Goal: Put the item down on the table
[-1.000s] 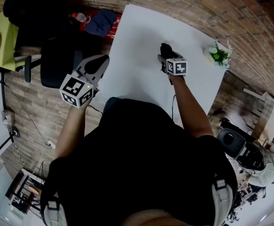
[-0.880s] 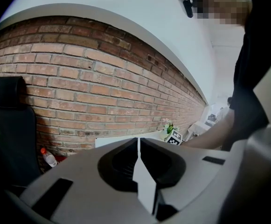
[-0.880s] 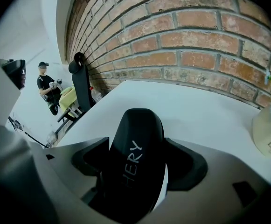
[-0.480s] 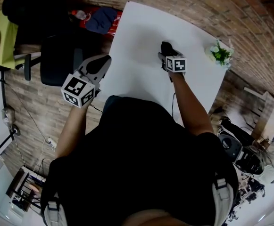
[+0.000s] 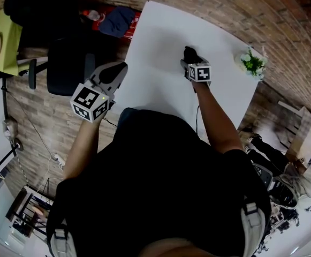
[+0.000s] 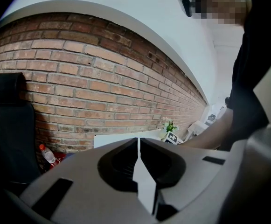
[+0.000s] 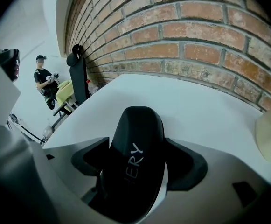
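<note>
My right gripper (image 5: pixel 190 55) is shut on a black rounded item (image 7: pixel 136 157) with pale lettering on it; the same black item (image 5: pixel 189 54) shows over the middle of the white table (image 5: pixel 155 47). Whether it touches the tabletop I cannot tell. My left gripper (image 5: pixel 114 72) hangs off the table's left edge, above the brick floor. Its jaws are shut together with nothing between them in the left gripper view (image 6: pixel 138 146).
A small potted plant (image 5: pixel 252 62) stands at the table's right corner, its pale pot (image 7: pixel 270 136) close on the right. A black office chair (image 5: pixel 67 68) stands left of the table, with a red bag and bottle (image 5: pixel 104 23) behind. A person (image 7: pixel 45 80) stands far off.
The right gripper with the black item has crept slightly farther over the table. The left gripper has barely moved.
</note>
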`<state>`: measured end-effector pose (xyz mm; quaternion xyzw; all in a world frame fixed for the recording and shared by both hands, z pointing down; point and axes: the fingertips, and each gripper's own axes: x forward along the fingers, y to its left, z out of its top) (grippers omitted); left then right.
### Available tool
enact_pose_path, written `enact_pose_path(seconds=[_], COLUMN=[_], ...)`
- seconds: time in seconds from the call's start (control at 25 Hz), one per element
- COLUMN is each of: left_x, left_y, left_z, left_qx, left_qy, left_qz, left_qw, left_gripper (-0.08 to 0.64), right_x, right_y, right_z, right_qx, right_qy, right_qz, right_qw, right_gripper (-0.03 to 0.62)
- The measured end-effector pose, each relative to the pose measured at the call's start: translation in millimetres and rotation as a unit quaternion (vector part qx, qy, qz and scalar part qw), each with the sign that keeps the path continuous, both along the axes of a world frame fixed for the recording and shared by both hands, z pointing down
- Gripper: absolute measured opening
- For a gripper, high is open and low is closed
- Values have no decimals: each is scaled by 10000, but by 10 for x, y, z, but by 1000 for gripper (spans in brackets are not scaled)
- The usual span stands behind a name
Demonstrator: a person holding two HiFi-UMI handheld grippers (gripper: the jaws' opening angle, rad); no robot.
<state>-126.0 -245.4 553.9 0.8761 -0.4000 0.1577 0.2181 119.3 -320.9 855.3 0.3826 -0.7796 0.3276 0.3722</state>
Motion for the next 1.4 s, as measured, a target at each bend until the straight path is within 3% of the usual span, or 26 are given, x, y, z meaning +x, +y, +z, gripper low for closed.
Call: enact_pose_path(seconds=[1.4], left_x=[82], left_y=[118], left_z=[-13], left_qx=[-60], left_qy=[24], left_qz=[171], left_qw=[9998], left_gripper=[23], right_x=[-41], right_y=[35], right_z=[-51], right_qx=[125], right_qy=[-145], right_qz=[7], right_qw=[9998], right_gripper=[377])
